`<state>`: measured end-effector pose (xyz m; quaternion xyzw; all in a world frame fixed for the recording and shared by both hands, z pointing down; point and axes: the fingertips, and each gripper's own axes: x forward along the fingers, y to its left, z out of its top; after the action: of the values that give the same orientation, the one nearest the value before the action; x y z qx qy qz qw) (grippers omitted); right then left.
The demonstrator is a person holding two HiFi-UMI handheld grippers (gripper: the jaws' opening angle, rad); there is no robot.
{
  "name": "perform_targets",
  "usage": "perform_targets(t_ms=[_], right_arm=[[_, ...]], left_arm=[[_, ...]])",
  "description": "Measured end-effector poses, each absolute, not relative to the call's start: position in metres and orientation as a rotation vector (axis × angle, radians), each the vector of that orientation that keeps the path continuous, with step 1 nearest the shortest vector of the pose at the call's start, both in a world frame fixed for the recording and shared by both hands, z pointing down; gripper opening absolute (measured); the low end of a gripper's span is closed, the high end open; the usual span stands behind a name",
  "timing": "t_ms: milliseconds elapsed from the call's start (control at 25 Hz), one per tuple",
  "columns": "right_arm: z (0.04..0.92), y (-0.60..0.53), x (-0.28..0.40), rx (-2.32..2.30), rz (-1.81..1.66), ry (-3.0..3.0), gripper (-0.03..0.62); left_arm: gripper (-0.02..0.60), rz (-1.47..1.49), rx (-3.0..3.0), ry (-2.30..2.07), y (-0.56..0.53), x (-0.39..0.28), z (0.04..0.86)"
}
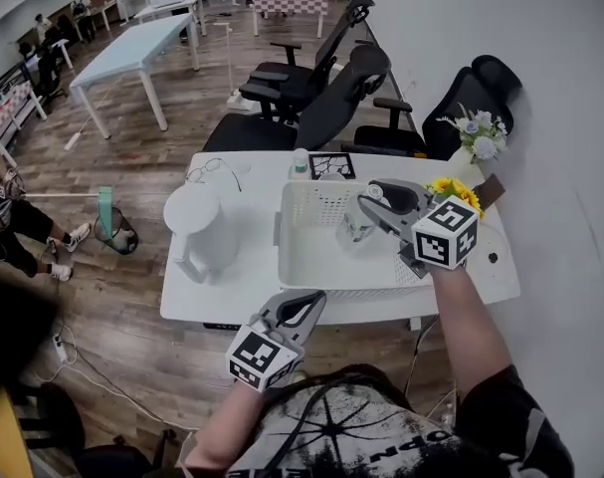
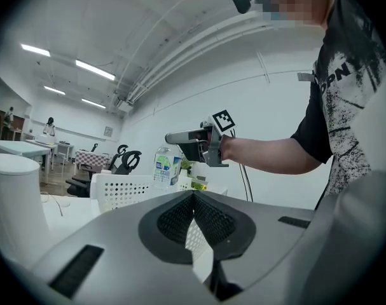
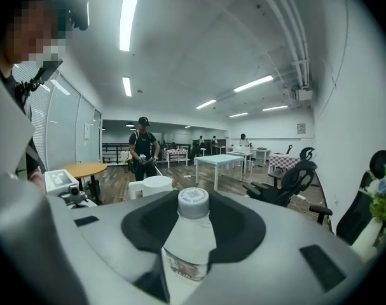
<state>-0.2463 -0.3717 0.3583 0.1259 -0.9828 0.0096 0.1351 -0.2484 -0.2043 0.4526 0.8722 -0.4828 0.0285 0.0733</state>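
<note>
Two hand-held tools at a white counter (image 1: pixel 244 289), one gripping a water bottle.
At left, left tool (image 1: pixel 303 305) clenched on nothing, hanging just off the counter's near edge. Further right, white pitcher (image 1: pixel 196 229) standing on the counter, just beside a white perforated basket (image 1: pixel 319 265). At right, right tool (image 1: pixel 369 195) clamped on a clear white-capped bottle (image 1: pixel 353 225), held upright within the basket's far right part; unclear whether touching its floor.

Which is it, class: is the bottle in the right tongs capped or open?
Capped: the bottle shows a white cap seated on its neck in the right gripper view.
</note>
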Motion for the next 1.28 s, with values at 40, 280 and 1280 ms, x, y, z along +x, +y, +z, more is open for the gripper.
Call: perform_targets(t_ms=[40,280,1280], right_arm=[[0.351,-0.372,-0.241,0.383,0.029,-2.853,0.161],[0.309,-0.372,-0.199,0.512,-0.022,-2.880,0.160],[0.316,-0.407,0.073,1.029,0.041,-2.721,0.160]], left_arm=[[0.011,0.077,2.630,-1.428,-0.205,-0.244,0.451],[0.011,0.058,2.706,-1.283,-0.209,-0.209,0.445],[0.011,0.104,2.867,-0.823,-0.255,-0.012,0.444]])
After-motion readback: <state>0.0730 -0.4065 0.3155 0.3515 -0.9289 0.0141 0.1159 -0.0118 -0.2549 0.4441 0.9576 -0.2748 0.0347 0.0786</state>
